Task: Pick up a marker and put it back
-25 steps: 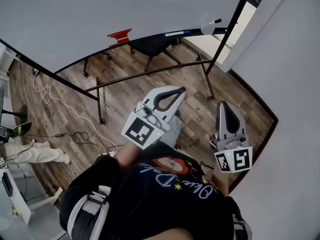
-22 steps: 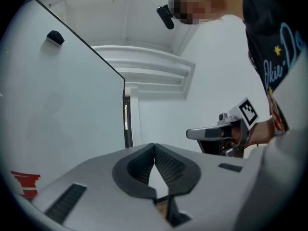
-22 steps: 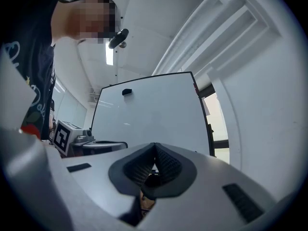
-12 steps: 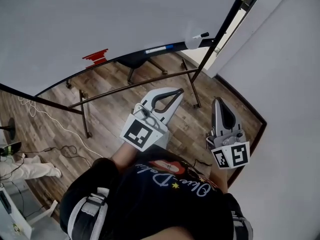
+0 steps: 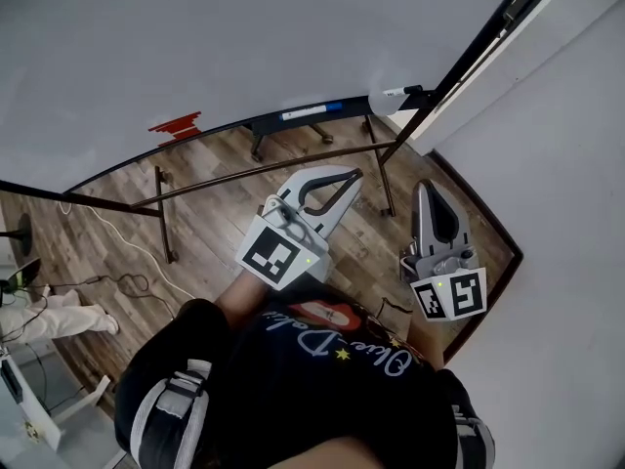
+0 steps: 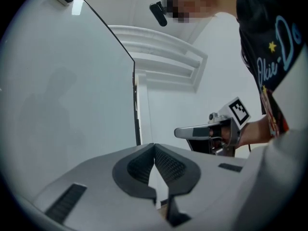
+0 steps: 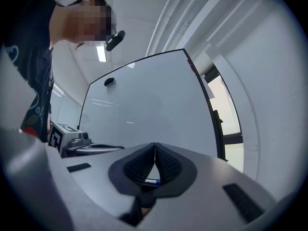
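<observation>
A white marker with a blue cap [image 5: 311,112] lies on the tray [image 5: 256,124] along the whiteboard's lower edge. A second marker with a black cap [image 5: 400,91] sits at the tray's right end. My left gripper [image 5: 350,174] is held below the tray, pointing up toward it, shut and holding nothing; its pads meet in the left gripper view [image 6: 154,147]. My right gripper [image 5: 425,186] is to its right, also shut and empty [image 7: 155,146]. Through the hollow behind the right jaws the blue-capped marker [image 7: 153,181] shows, far off.
A red eraser [image 5: 176,123] sits on the tray's left part. The whiteboard [image 5: 195,37] stands on a black frame with crossbars [image 5: 283,162] over a wood floor. Cables [image 5: 117,252] trail at left. A white wall [image 5: 566,213] is close on the right.
The whiteboard tray and its markers have slid down and left in the head view, now closer to the grippers. Both grippers keep their place and stay shut.
</observation>
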The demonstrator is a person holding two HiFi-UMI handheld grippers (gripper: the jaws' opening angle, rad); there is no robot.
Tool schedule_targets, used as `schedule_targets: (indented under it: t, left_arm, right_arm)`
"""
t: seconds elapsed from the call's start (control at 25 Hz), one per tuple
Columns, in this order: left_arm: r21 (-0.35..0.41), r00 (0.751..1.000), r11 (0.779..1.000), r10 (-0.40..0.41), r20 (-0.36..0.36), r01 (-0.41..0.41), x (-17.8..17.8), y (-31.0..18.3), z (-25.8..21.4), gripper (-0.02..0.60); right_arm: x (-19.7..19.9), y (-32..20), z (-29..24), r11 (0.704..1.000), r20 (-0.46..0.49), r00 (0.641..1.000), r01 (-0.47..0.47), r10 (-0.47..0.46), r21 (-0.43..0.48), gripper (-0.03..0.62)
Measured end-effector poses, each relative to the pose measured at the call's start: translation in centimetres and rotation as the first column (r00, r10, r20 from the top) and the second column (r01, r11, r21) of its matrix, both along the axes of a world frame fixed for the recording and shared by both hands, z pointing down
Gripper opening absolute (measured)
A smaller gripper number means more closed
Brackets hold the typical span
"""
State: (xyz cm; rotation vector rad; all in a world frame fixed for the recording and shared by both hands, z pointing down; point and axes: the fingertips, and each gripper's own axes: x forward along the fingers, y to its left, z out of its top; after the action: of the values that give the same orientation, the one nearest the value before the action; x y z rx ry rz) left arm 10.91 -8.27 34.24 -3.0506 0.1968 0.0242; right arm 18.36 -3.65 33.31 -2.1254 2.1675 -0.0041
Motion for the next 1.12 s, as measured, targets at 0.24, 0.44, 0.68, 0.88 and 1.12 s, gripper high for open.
schedule_targets:
  t: [0.24,0.44,0.68,0.88,1.12]
  left_arm:
    - [0.008,1.0,1.0,-0.023,-0.01,0.023,2.5,-4.3,-0.7,0.005]
    - [-0.007,0.999,0.999,-0.039,-0.016,0.039,3.8,-6.4,-0.9,0.005]
    - [-0.021,0.993,0.993,-0.114,0.007,0.115,5.5,-7.8,-0.6,0.003]
    - [-0.011,0.977,0.977,-0.213,0.018,0.214,7.0,-8.8,-1.0,0.004]
    - [-0.002,0.951,0.952,-0.307,0.028,0.307,7.5,-9.4,-1.2,0.005]
  right_arm:
    - [3.1,-3.7,-0.6,1.0,-0.009,1.0,-0.014,0.014,0.011,0.002]
    - [4.6,-6.1,-0.4,1.0,-0.004,1.0,-0.007,0.007,-0.005,0.002]
    - [7.5,-8.2,0.4,0.999,0.009,0.999,0.035,-0.035,-0.031,0.003]
    - [9.7,-10.3,1.2,0.99,0.007,0.992,0.123,-0.123,-0.074,0.009]
    - [11.9,-12.9,3.5,0.975,0.007,0.986,0.163,-0.164,-0.15,0.086]
